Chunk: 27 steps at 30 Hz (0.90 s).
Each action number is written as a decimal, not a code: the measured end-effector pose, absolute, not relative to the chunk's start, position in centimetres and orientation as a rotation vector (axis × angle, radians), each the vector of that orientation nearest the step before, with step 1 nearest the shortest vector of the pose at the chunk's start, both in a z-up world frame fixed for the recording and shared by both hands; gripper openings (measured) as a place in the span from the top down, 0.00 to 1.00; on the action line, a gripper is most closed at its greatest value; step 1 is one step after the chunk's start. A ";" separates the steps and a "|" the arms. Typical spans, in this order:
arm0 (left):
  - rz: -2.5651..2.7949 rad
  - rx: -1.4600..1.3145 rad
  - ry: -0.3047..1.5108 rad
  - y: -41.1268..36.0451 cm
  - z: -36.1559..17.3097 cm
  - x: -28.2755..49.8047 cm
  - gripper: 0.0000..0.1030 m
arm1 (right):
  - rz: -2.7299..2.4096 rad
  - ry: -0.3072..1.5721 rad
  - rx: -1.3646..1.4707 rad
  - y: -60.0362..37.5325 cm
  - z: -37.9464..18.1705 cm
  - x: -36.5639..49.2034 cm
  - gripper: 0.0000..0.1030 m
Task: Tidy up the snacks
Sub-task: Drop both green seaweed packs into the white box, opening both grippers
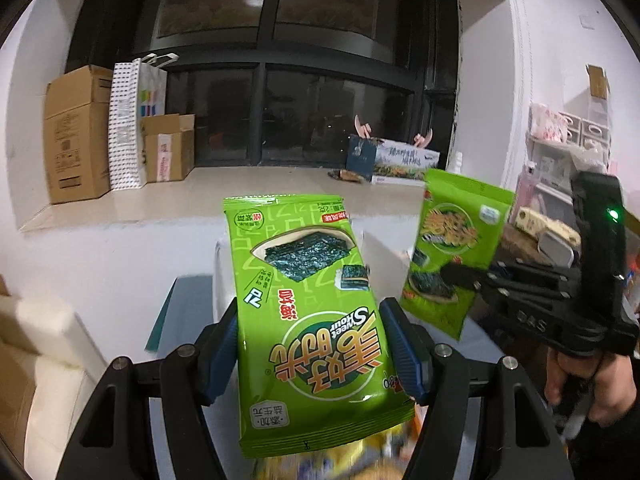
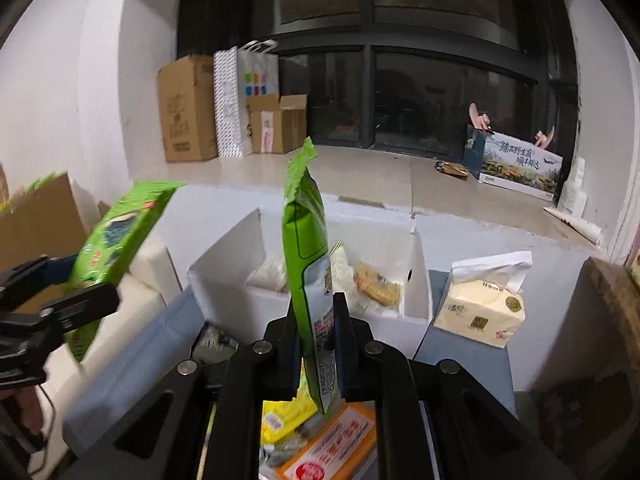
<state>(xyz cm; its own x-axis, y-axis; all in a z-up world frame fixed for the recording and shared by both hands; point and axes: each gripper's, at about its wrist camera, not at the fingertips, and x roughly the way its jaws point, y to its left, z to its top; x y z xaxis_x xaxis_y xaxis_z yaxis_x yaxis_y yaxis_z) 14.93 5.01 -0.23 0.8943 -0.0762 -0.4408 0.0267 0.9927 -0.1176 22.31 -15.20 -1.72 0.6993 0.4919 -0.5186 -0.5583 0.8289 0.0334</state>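
Note:
My left gripper (image 1: 310,340) is shut on a green seaweed snack bag (image 1: 304,280), held flat between its blue pads, face toward the camera and upside down. In the right wrist view that bag (image 2: 116,248) shows at the left, held in the air. My right gripper (image 2: 316,316) is shut on a second green seaweed bag (image 2: 308,272), held edge-on and upright. That second bag (image 1: 456,248) shows at the right of the left wrist view. A white open box (image 2: 416,272) with several snack packets inside stands on the table ahead.
A tissue pack (image 2: 480,304) stands right of the white box. Loose yellow and orange snack packets (image 2: 320,440) lie below the right gripper. Cardboard boxes (image 2: 188,108) and a printed carton (image 2: 520,164) stand on the window ledge. A white sofa (image 1: 40,344) is at left.

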 end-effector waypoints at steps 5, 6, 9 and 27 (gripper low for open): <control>-0.062 -0.128 0.488 5.9 0.5 22.3 0.30 | 0.559 0.591 -0.090 -15.0 -0.7 28.2 0.87; -0.054 -0.118 0.493 5.9 0.5 24.1 0.30 | 0.560 0.605 -0.084 -15.0 -0.7 29.1 0.87; -0.039 -0.087 0.532 5.9 -0.1 27.9 0.30 | 0.548 0.663 -0.097 -13.8 -1.2 32.7 0.87; 0.078 -0.065 0.721 7.1 -5.9 33.5 0.00 | 0.453 0.823 -0.089 -12.4 -5.0 38.9 0.00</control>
<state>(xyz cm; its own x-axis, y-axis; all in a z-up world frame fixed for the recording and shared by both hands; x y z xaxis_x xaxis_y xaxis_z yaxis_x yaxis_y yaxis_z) 33.52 7.12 -5.93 0.7483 0.0488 -0.6616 -0.0937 0.9951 -0.0325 38.88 -12.41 -5.03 0.5905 0.3553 -0.7246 -0.4229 0.9010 0.0971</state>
